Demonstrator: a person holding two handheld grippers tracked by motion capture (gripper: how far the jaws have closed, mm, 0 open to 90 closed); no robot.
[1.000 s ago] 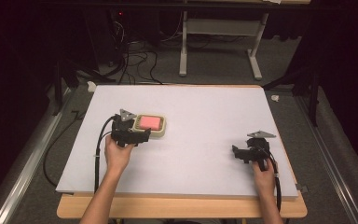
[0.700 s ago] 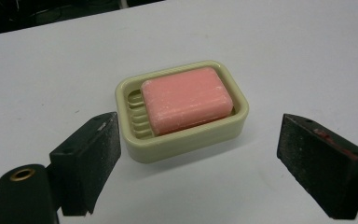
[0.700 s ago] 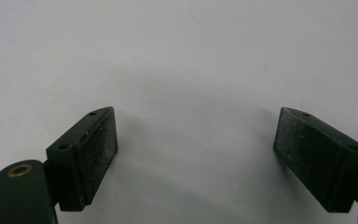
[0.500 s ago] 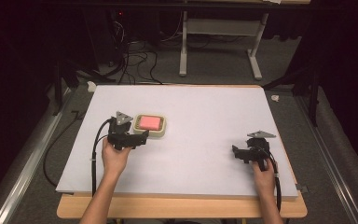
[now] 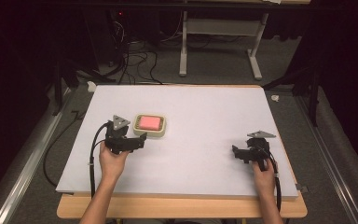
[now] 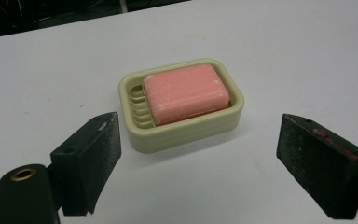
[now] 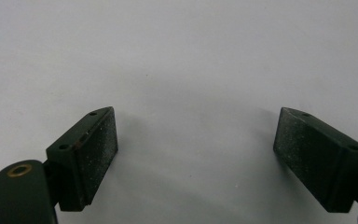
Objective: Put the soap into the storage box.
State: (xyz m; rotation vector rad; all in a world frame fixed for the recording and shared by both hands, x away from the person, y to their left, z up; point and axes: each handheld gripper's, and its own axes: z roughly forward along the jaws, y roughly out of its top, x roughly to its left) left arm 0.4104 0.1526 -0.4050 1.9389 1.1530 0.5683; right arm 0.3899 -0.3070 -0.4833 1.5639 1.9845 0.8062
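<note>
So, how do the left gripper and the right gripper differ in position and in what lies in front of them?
The left gripper is at the table's left side, next to the soap dish; the right gripper is at the right side, apart from it. The left gripper faces the dish with its pink soap bar; the right gripper faces bare white tabletop. Both have their jaws wide open and hold nothing.

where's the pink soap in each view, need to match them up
high view: pink soap sits left of centre on the white table, in the cream soap dish, just beyond the left gripper.
left gripper view: upper centre, in the dish, ahead of the open fingers.
right gripper view: bare white table.
shared landmark: the white tabletop.
</note>
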